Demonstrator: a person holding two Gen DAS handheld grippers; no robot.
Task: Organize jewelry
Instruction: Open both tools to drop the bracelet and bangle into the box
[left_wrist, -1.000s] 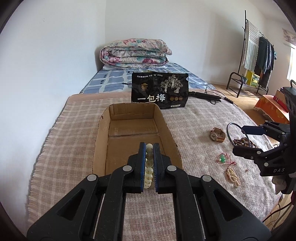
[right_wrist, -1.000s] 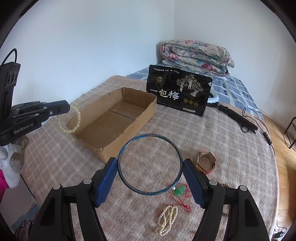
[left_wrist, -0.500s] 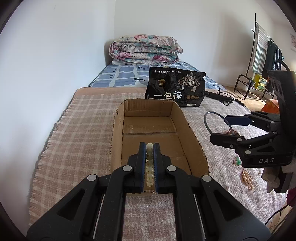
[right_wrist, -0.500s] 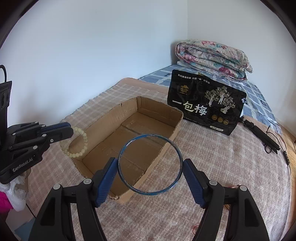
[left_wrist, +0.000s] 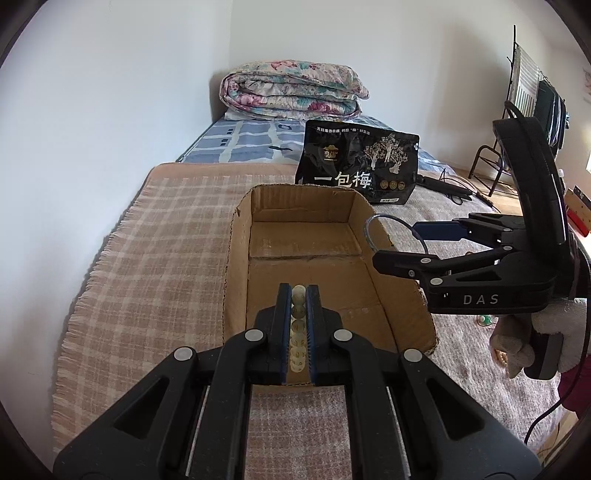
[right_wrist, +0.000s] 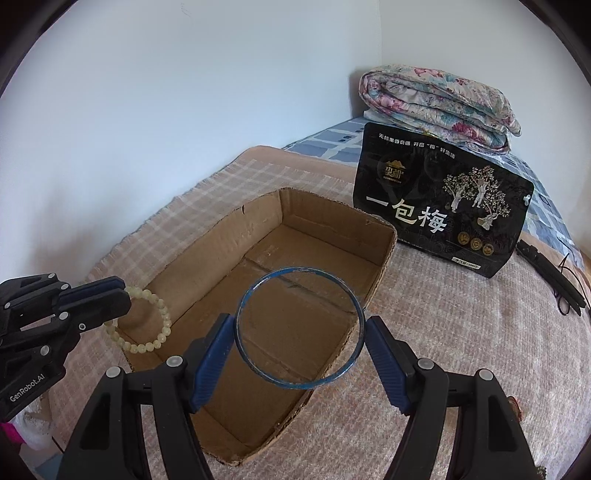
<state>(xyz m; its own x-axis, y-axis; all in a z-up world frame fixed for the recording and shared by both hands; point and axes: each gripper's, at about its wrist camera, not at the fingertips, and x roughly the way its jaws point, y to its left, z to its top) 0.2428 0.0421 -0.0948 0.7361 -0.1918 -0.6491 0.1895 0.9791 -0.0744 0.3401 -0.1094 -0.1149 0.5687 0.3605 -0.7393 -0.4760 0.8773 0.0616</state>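
The left hand-held gripper (left_wrist: 299, 295) is clenched on a pale bead bracelet (right_wrist: 144, 322), its blue-lined fingers pressed almost together with the beads stacked between them. In the right wrist view the bracelet hangs as a loop from that gripper's tips, over the near left corner of the open cardboard box (right_wrist: 384, 243). The right hand-held gripper (right_wrist: 300, 345) is grasping a thin blue bangle (right_wrist: 243, 295) across its width, one pad against each side of the ring, so the jaws stand wide apart. The bangle is tilted and sits above the box's near right wall, the box floor showing through it. In the left wrist view a gloved hand (left_wrist: 532, 332) carries that gripper at the box's right side. The box rests on a checked blanket (left_wrist: 155, 240) spread over a bed; just behind it stands a black snack bag (right_wrist: 439, 206), and farther back a folded floral quilt (left_wrist: 291, 90) lies on the blue mattress
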